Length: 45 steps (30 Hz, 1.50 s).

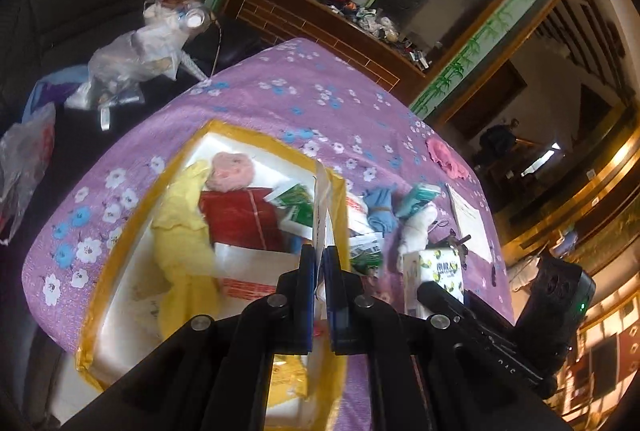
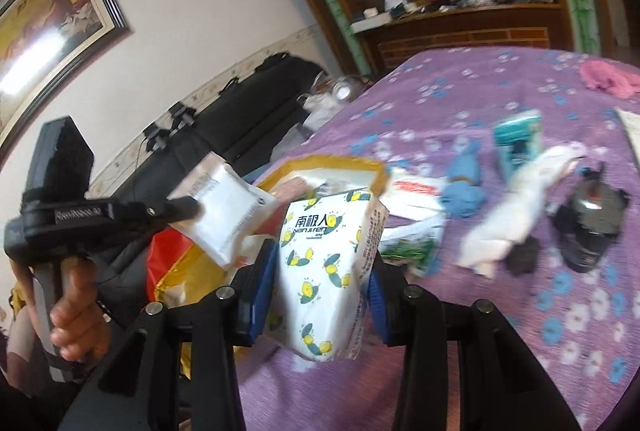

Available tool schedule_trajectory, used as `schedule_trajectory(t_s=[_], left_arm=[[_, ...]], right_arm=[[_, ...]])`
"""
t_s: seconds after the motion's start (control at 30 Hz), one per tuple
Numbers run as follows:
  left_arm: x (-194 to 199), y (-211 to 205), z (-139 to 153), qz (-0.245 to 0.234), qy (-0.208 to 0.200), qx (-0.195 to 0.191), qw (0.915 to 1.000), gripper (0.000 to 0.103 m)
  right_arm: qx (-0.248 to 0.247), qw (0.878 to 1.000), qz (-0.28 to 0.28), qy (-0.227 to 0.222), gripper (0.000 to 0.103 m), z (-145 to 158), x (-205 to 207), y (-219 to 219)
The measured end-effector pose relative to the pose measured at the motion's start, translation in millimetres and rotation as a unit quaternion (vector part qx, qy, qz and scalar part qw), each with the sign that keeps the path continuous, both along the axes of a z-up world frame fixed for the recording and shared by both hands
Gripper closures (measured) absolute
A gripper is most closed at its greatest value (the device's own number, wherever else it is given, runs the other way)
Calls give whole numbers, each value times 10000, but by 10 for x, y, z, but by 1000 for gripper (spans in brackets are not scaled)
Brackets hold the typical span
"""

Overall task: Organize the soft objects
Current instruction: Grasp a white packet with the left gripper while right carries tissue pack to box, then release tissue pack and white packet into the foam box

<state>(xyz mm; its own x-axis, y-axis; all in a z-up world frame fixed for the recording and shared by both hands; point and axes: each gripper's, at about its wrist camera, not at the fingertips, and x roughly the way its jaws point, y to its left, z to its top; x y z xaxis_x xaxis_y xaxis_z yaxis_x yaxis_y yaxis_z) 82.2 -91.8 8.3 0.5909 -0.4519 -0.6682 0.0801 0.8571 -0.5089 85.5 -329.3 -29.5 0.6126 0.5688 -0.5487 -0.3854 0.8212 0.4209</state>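
Note:
My left gripper (image 1: 319,255) is shut on a thin white flat packet (image 1: 321,207), seen edge-on and held above an open white box with a yellow taped rim (image 1: 120,231). The box holds a yellow cloth (image 1: 180,231), a pink soft item (image 1: 232,171) and a red pack (image 1: 240,219). In the right wrist view, my right gripper (image 2: 320,267) is shut on a white tissue pack with yellow bee prints (image 2: 328,227), raised just right of the box (image 2: 332,165). The left gripper (image 2: 188,209) holds the packet (image 2: 224,215) beside it.
On the purple flowered bedspread (image 2: 520,311) lie a blue cloth (image 2: 464,187), a teal pack (image 2: 518,143), a white cloth (image 2: 512,215), a pink cloth (image 2: 608,79) and a dark grey device (image 2: 592,223). Plastic bags (image 1: 132,67) sit on a dark sofa to the left.

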Motion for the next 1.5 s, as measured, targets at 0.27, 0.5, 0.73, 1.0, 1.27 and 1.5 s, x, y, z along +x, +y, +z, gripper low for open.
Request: schedule_trajectory(t_s=[0.27,0.5,0.73,1.0,1.27,1.5], left_arm=[[162,322,-220,280,105,35,9995,100],[181,382,-465,518,191,618,9966,91],[82,427,-416,738,25,312,9968,24],[-110,86,-66,664,-484,913,9924,24],[-284,-346,186,355,-747,1089,9906,24],[-300,-853,156,-98,-629,1208,9906,24]], right_arm=[[-212,9984,383,361,62,-125,349,524],[-676,9952,480,527,59,-311,419,881],[-713,9962,448,241,35,-167,252,839],[-200,9991,329,189,28,-30,94,435],[187,9995,-128,229,25,-16,-13,-221],[440,9954,-642,550,26,-222,-75,-821]])
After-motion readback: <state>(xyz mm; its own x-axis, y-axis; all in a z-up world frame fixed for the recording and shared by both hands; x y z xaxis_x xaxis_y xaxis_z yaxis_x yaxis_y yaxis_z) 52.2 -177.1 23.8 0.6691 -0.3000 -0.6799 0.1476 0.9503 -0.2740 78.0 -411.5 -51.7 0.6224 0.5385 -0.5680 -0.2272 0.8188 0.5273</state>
